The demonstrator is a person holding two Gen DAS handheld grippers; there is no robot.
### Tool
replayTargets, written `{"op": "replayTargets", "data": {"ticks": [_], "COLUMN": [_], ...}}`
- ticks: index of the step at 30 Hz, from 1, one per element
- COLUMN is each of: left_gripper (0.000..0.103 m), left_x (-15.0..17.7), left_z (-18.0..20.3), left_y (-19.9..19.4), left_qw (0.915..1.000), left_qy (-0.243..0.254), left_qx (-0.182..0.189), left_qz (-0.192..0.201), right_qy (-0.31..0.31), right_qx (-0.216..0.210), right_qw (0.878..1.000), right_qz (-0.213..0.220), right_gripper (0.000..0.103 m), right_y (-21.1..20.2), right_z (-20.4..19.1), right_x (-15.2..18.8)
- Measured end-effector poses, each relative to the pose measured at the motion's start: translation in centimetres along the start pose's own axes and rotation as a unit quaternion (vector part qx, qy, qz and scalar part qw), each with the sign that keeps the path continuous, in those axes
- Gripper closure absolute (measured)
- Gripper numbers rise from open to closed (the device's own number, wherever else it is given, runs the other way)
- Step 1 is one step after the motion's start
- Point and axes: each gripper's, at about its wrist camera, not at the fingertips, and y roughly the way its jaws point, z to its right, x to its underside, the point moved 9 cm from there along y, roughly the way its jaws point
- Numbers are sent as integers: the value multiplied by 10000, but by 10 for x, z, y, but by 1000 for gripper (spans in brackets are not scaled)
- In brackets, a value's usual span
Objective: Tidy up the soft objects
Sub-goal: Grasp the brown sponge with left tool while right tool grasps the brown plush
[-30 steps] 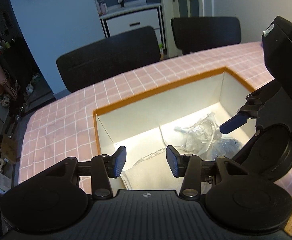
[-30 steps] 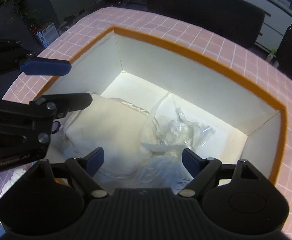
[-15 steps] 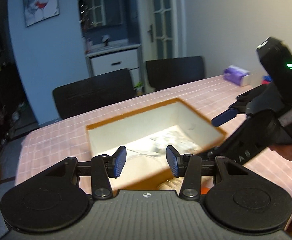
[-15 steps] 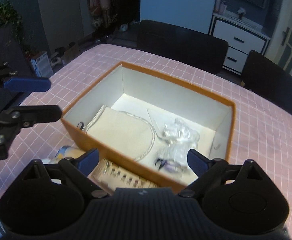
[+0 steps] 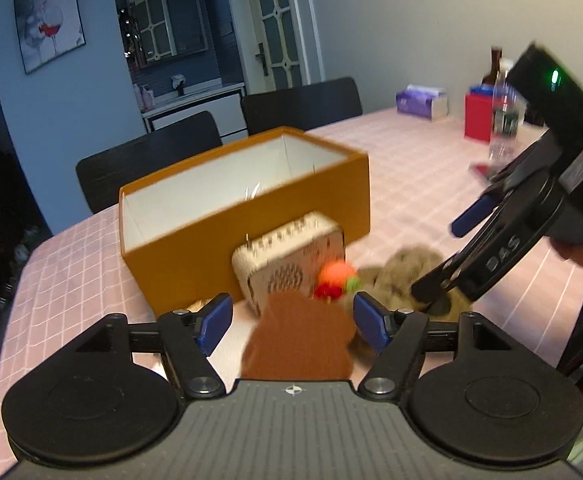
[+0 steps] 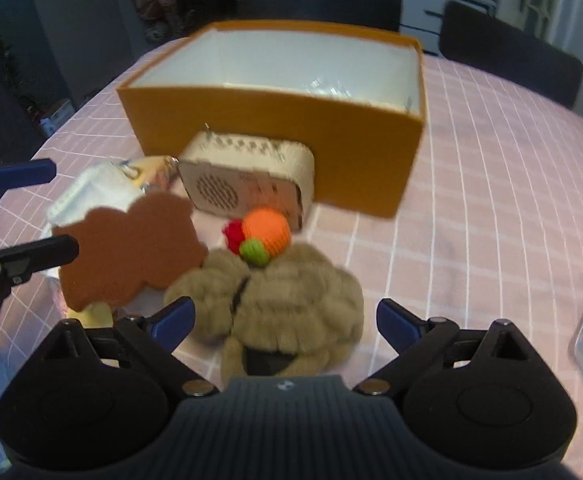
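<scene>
Orange box [image 6: 275, 136] behind fuzzy toys [image 6: 291, 304], tongs [image 6: 285, 320] agape

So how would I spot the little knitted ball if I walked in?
Find the orange box on the pink checked table. In front of it stands a cream speaker, and the knitted ball lies just before that, touching a furry tan hat. Only it is bright orange, with small red and green bobbles.

Dim, bluish indoor light, heavy motion blur across both views, fisheye bending and dark vignette at the edges
</scene>
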Motion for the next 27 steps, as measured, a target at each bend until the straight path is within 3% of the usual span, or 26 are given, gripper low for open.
{"op": "replayTargets", "data": {"ticks": [6,11,19,24,27], "left_gripper": [16,14,12,12,13], "left_x": [26,44,43,51,55], "left_z": [10,13,20,28,29], "left_y": [8,12,23,33,34], "left_qw": [9987,9977,9971,9917,9894], "left_qy": [218,422,538,955,1068], "left_qx": [-448,-451,-364,-673,-771], "left_qz": [-90,-271,-391,-540,-614], "right_qy": [679,1286,1224,1168,1123], "right_qx": [-48,-134,-187,-163,-177], "right_qw": [9972,9911,9918,9926,9932], "right_qz": [307,313,301,290,255], "right_gripper": [7,3,3,3,18], "right_y": [5,19,22,27,29], "right_z": [3,12,8,8,6], "right_x": [23,30,33,33,35]}}
